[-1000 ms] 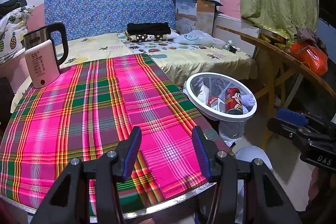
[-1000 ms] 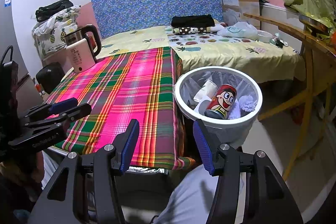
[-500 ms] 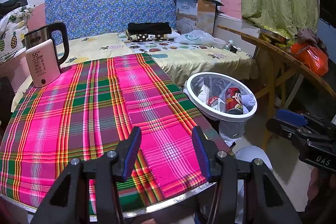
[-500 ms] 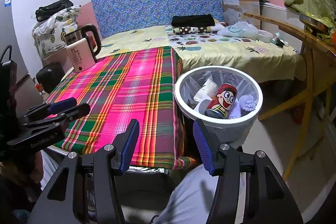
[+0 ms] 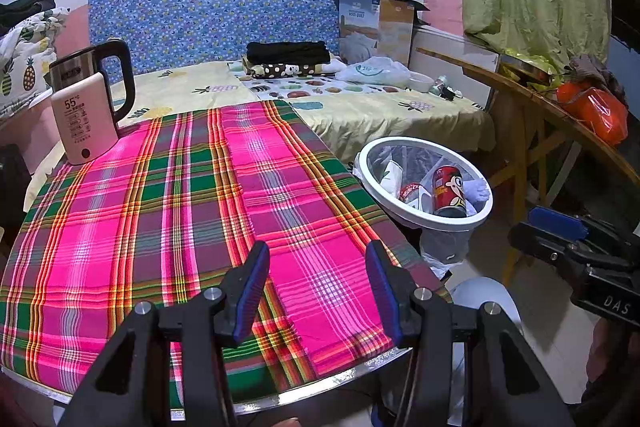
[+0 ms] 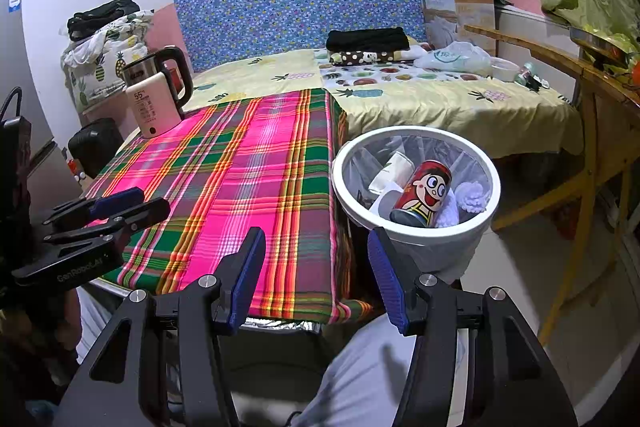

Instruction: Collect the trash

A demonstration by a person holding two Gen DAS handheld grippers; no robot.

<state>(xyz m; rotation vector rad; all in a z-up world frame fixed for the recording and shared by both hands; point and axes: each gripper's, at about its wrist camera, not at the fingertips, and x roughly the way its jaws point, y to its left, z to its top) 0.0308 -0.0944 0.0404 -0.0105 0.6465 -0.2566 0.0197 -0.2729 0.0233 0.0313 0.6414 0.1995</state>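
Note:
A white trash bin with a clear liner stands beside the table's right edge. In it lie a red cartoon can, a white cup and white tissue. My left gripper is open and empty over the near edge of the plaid tablecloth. My right gripper is open and empty, in front of the table's corner and just short of the bin. Each gripper shows in the other's view, the right one and the left one.
A white electric kettle stands on the table's far left. A bed with folded clothes and a plastic bag lies behind. A wooden table with an orange bag stands at the right. A cardboard box leans at the back.

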